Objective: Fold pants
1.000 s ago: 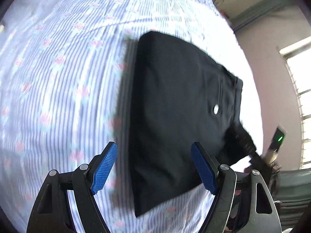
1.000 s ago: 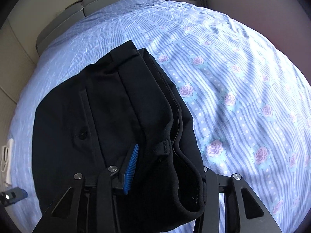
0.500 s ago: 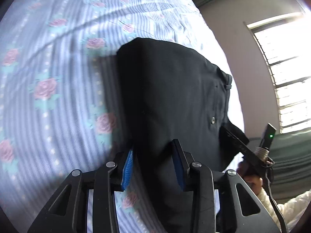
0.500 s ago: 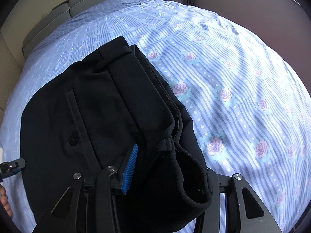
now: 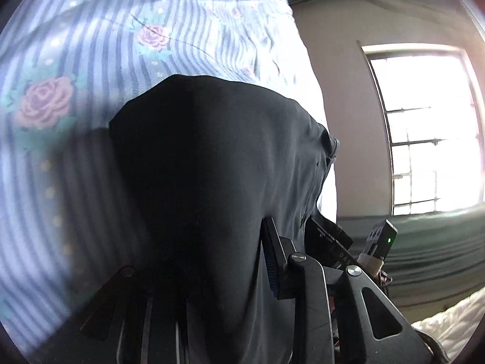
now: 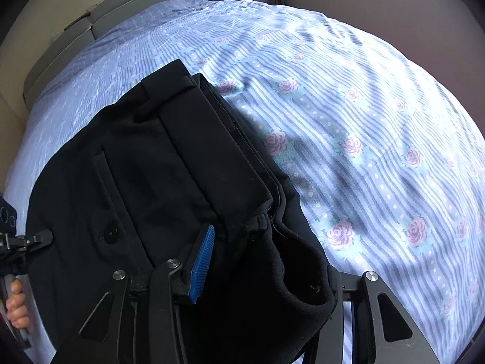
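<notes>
The black pants (image 6: 145, 182) lie folded into a thick rectangle on the bed, back pocket and button facing up. My right gripper (image 6: 242, 261) is shut on the waistband end; one blue pad (image 6: 201, 264) shows, the other finger is hidden under cloth. In the left wrist view the pants (image 5: 212, 163) fill the middle. My left gripper (image 5: 218, 264) is shut on the folded edge; cloth drapes over the left finger and one blue pad (image 5: 269, 261) shows at the right. The cloth is lifted and bunched at both gripped ends.
The striped blue bedsheet with roses (image 6: 363, 151) covers the bed. A grey headboard (image 6: 121, 9) stands at the far end. A wall and bright window (image 5: 424, 127) lie to the right of the left gripper. The right gripper's handle (image 5: 379, 239) shows there too.
My left gripper, open above the pants a second ago, moved down and closed on the folded edge, lifting the cloth. My right gripper stayed shut on the waistband end.
</notes>
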